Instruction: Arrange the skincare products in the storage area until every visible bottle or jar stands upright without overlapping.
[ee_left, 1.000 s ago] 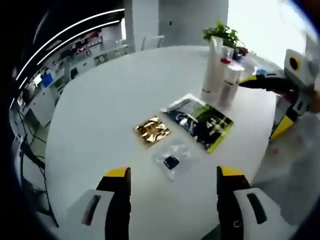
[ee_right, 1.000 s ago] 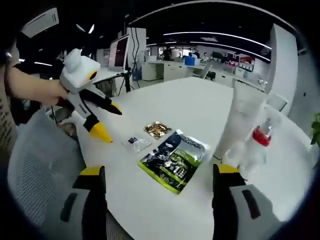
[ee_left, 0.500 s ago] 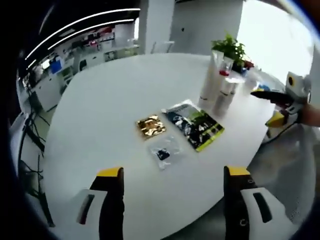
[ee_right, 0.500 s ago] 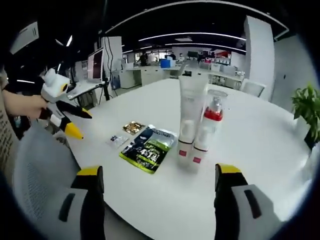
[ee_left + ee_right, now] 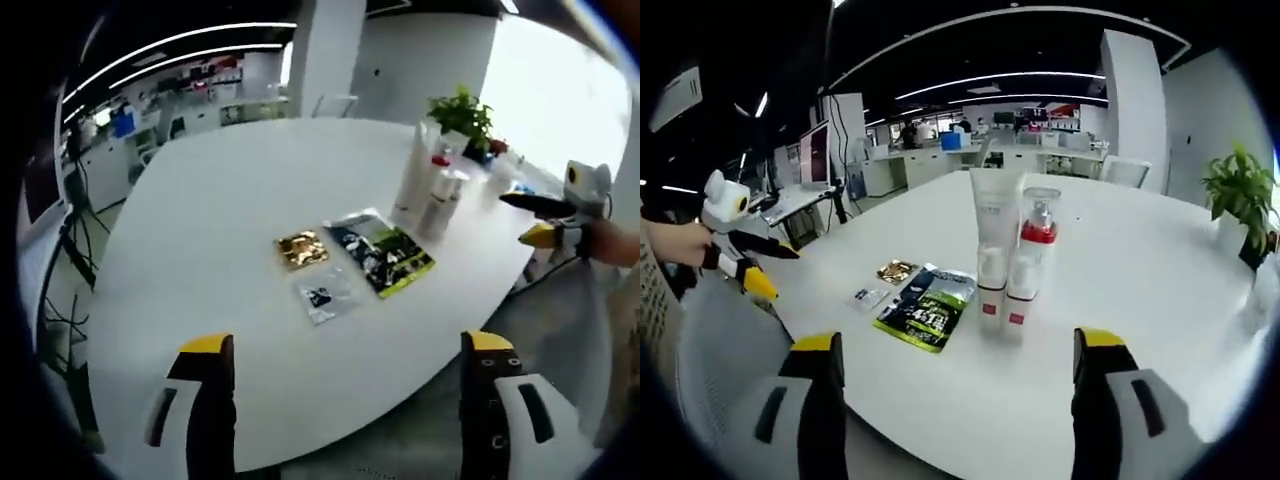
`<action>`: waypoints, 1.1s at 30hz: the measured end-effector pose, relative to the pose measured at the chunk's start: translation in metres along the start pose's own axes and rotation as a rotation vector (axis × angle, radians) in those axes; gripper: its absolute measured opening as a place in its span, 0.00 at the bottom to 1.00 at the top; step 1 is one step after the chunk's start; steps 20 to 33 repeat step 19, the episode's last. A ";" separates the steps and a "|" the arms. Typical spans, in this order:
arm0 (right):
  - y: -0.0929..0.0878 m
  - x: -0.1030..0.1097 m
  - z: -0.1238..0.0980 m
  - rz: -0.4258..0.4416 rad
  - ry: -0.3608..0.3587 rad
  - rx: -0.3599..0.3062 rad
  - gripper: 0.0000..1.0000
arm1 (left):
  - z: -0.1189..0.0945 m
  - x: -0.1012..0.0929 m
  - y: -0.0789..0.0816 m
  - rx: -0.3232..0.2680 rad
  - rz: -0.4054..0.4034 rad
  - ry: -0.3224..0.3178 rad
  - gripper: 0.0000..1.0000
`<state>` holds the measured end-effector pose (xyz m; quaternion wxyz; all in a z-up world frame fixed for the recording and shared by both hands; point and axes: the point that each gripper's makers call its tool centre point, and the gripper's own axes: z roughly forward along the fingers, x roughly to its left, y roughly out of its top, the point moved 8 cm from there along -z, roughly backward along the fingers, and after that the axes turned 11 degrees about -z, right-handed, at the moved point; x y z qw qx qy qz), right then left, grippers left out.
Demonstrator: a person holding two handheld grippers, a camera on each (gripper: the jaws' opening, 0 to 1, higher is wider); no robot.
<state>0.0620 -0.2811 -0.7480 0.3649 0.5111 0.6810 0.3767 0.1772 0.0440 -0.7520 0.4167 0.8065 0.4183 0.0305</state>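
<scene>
On the white round table a tall white tube and a clear bottle with a red collar stand upright side by side, touching or nearly so. The same tube and bottle show in the left gripper view. Beside them lie flat a black-and-green sachet, a gold sachet and a small clear sachet. My left gripper is open and held back from the table's edge. My right gripper is open too, off the near edge and short of the bottles. Neither holds anything.
A potted plant stands on the table at the right. The other gripper shows at the left in a person's hand, over a grey chair. Office desks and screens lie behind.
Both cameras have drawn back from the table, so the products look smaller. The right gripper view has swung round until the tube and bottle sit at its centre. Nothing on the table moved.
</scene>
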 end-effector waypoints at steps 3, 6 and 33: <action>-0.001 0.000 0.001 0.000 -0.009 0.007 0.95 | -0.002 0.000 -0.001 -0.007 0.000 0.000 0.93; -0.002 0.000 0.001 -0.009 -0.006 0.015 0.95 | -0.002 0.001 -0.001 -0.009 -0.004 0.009 0.94; -0.001 -0.004 0.004 -0.030 0.003 0.020 0.94 | 0.000 0.003 0.003 -0.033 -0.006 0.042 0.93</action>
